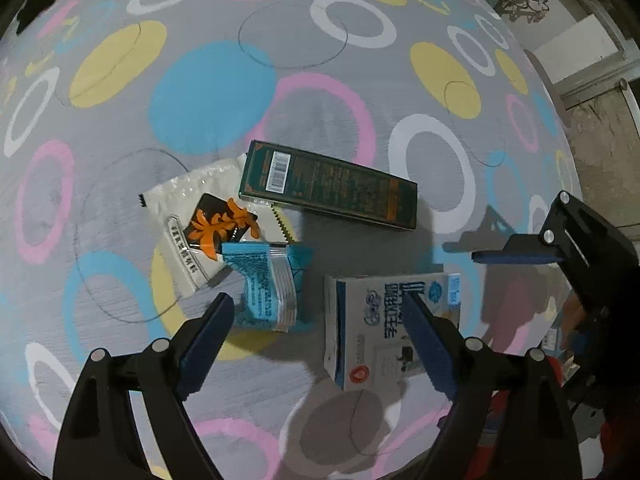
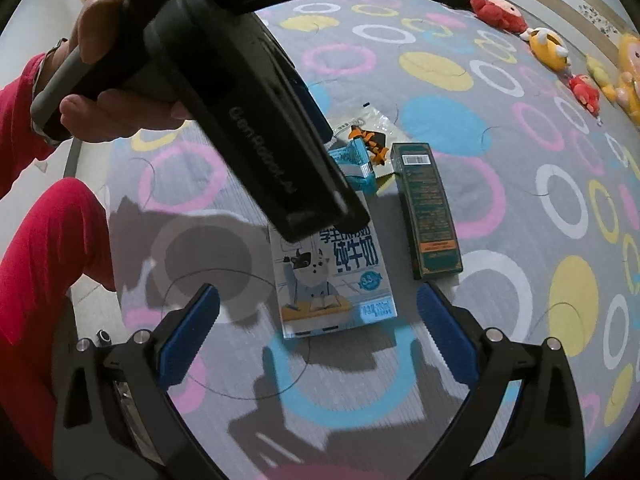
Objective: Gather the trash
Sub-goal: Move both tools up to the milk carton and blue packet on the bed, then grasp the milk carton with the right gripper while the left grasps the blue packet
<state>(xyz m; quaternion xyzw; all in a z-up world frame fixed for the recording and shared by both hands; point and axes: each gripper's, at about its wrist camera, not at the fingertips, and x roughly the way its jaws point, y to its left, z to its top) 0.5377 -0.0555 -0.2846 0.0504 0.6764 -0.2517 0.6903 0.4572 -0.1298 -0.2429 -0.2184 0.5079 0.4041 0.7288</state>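
While both claws gape empty, the milk carton (image 2: 334, 280) lies between the right claw (image 2: 318, 328) tips.

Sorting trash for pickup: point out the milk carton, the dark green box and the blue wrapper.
milk carton (image 2: 332, 280), right wrist view, printed front face.
dark green box (image 1: 328, 186), left wrist view, long top face.
blue wrapper (image 1: 266, 286), left wrist view, crinkled middle.

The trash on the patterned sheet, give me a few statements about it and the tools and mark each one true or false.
1. The dark green box lies flat on the sheet. True.
2. The left tool is clamped on the blue wrapper. False: it is open and holds nothing.
3. The milk carton stands upright. False: it lies flat.
4. The right tool is open. True.
5. Plush toys sit at the far edge. True.
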